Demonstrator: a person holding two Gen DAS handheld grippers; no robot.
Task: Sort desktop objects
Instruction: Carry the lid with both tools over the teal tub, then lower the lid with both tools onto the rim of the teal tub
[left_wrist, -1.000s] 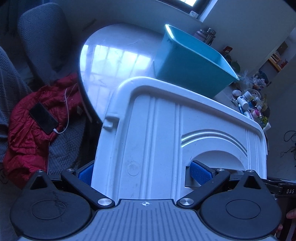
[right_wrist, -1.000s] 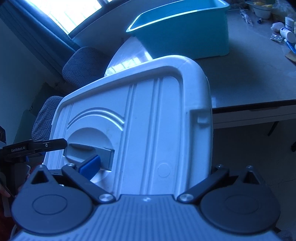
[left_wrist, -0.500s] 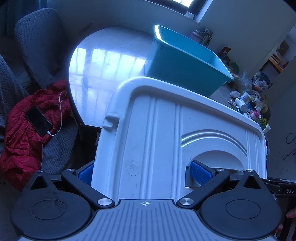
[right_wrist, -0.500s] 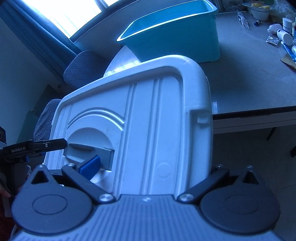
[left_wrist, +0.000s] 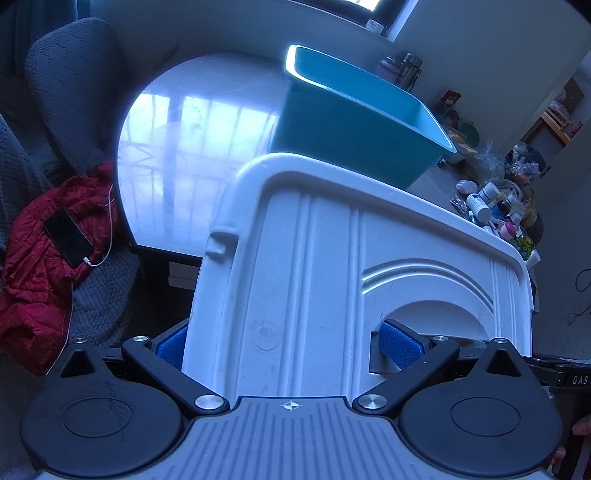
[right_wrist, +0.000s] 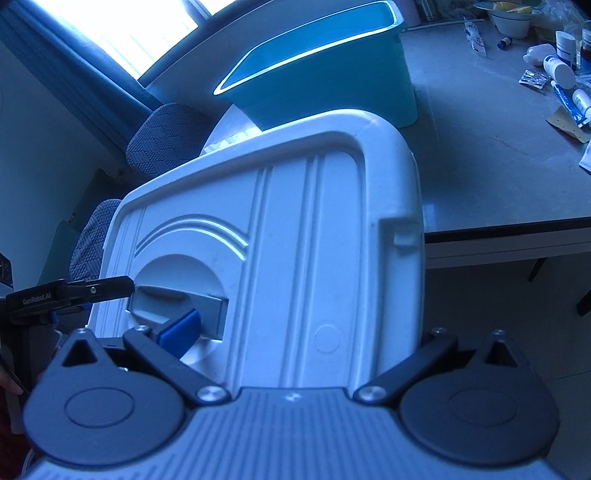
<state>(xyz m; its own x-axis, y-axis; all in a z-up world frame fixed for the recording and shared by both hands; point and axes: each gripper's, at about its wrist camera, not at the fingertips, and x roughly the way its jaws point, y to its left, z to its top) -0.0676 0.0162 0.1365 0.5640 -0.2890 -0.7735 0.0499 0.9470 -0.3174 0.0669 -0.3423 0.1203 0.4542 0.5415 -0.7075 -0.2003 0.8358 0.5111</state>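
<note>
White plastic, ribbed and broad: carried the lid (left_wrist: 314, 277) off the counter (left_wrist: 192, 140), out in front of it, short of the teal bin (left_wrist: 351, 122). Clamped the left hand-held gripper (left_wrist: 284, 343) across one half, one blue pad on the outer rim, the other tucked into the round recess by the grey handle (right_wrist: 177, 306). Clamped the right hand-held gripper (right_wrist: 310, 338) across the other half the same way, blue pad at the handle, far finger hidden past the rim. Shared the load that way, by the look of it, because so wide a lid would twist out of a single pinch. Kept it close to flat, underside away from the lenses, probably to set it square on the bin's rim. Left the bin standing open near the counter's rounded end, with the clutter of bottles (left_wrist: 480, 206) well apart on the far side, and the red jacket (left_wrist: 37, 277) with a phone (left_wrist: 68, 236) on the chair below.

Compared with a second ago: same grip, same pads in the same spots, no slip of the lid between the fingers. Saw more of the bin's lit rim and more bare counter in both views, with the bin slid toward the left in the right wrist view. Judged that as both hands swinging and lifting the lid together toward the bin, not yet over it.
</note>
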